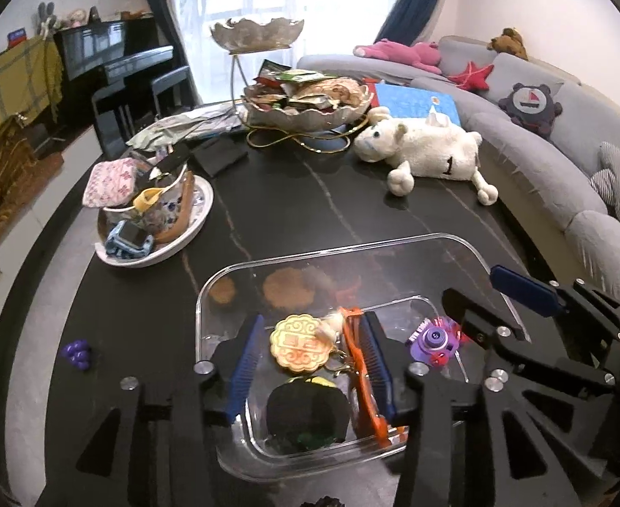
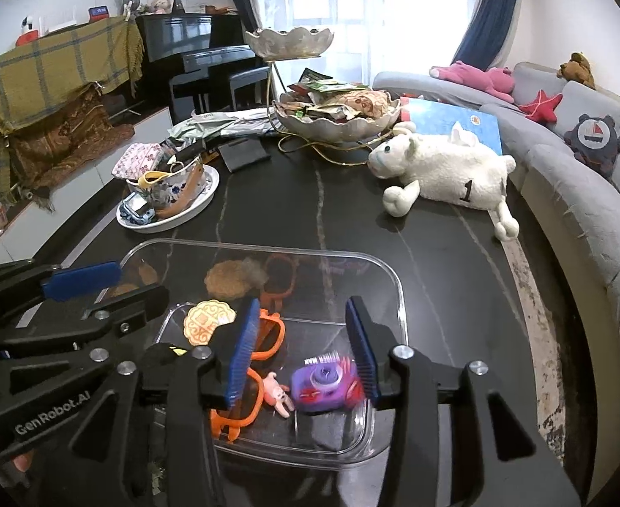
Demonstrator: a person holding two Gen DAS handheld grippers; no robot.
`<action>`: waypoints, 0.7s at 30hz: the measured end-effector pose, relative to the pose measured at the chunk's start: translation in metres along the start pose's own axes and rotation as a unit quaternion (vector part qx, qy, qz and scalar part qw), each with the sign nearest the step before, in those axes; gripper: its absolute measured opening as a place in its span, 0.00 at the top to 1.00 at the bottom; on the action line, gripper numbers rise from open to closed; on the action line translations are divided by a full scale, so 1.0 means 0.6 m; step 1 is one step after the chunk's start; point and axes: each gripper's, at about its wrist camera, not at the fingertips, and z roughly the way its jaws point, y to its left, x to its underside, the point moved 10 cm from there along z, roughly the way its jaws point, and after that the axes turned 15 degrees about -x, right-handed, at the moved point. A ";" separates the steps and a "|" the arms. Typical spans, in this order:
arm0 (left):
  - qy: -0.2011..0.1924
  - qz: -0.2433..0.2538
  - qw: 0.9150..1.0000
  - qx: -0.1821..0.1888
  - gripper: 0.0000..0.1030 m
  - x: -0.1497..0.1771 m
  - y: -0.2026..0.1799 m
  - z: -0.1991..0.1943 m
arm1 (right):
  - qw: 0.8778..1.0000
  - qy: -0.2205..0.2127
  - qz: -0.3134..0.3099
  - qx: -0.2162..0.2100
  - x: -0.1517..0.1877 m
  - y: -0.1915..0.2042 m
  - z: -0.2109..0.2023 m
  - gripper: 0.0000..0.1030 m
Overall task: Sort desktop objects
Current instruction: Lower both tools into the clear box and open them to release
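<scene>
Right wrist view: I am holding my right gripper (image 2: 303,359) wide open over the clear bin (image 2: 394,291), the purple toy camera (image 2: 320,386) lying between its fingers, while my left gripper (image 1: 310,363) is hanging open too

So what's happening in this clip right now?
A person with two handheld claws is sorting small items into a clear plastic bin on a dark table. Both claws hang open over the bin: the left claw above a mooncake-shaped charm, the right claw above a purple toy camera, which looks blurred. Orange sunglasses also lie inside. A purple grape toy sits outside on the table.
</scene>
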 end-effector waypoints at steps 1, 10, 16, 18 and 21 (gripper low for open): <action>-0.001 -0.002 1.000 -0.001 0.55 0.002 0.004 -0.004 | 1.000 0.000 -0.001 -0.001 0.001 0.004 -0.002 0.58; -0.048 -0.009 0.998 -0.029 0.55 0.031 0.056 -0.084 | 0.999 -0.021 -0.038 -0.003 0.008 0.076 -0.056 0.58; -0.058 -0.031 0.997 -0.029 0.55 0.055 0.098 -0.138 | 0.998 -0.041 -0.047 -0.023 0.013 0.131 -0.098 0.58; -0.056 -0.031 0.997 -0.044 0.53 0.069 0.114 -0.150 | 0.997 -0.046 -0.044 -0.043 0.021 0.156 -0.112 0.58; -0.048 -0.036 0.997 -0.052 0.53 0.092 0.133 -0.157 | 0.995 -0.050 -0.045 -0.069 0.033 0.192 -0.128 0.58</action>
